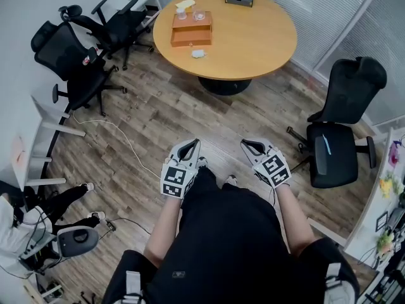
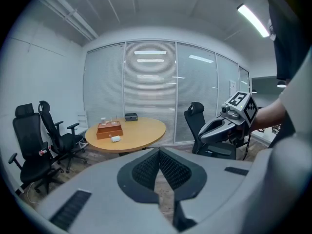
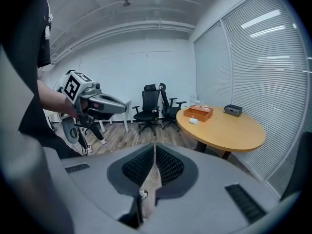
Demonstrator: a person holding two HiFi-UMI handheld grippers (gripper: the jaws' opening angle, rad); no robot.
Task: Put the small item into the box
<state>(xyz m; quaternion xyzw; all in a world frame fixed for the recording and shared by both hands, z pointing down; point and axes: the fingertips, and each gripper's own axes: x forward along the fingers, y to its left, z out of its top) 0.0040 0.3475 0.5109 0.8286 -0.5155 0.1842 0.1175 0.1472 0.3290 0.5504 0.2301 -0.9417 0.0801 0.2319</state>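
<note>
While both hand-held grippers point(image 1: 188, 145) point(image 1: 249, 145) are clenched empty, bare floor point(image 1: 183, 106) lies before the table point(image 1: 253, 40).

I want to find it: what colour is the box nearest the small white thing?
Orange-brown box, clearest in the head view.

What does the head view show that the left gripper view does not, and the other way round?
Only the head view: the left gripper from above with its marker cube, and another person's legs at the lower left. Only the left gripper view: a ceiling light and that gripper's ribbed pads, closed together. Both: the round table, the box on it, the small white item near the box, and the right gripper.
</note>
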